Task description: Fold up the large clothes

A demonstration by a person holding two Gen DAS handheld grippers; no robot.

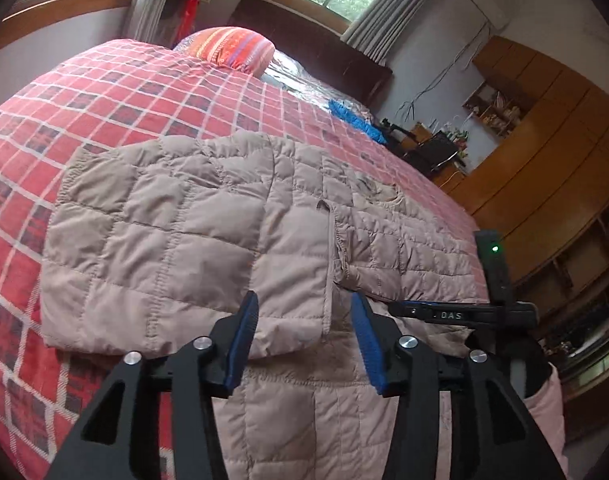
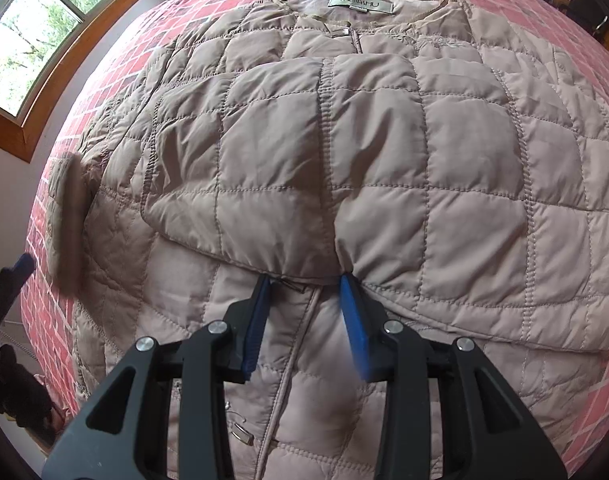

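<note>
Both jaws stand open, holding nothing: left gripper [image 1: 304,320] and right gripper [image 2: 304,300] hover at the folded jacket [image 2: 344,152] hem on the bed [image 1: 104,92]; press the fold flat evenly.

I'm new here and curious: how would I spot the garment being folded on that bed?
Find the big bed with the red checked cover. On its near part lies a beige quilted jacket, sleeves folded across the front. Unlike the striped orange pillow and blue cloth near the headboard, it is puffy, square-stitched and plain.
</note>
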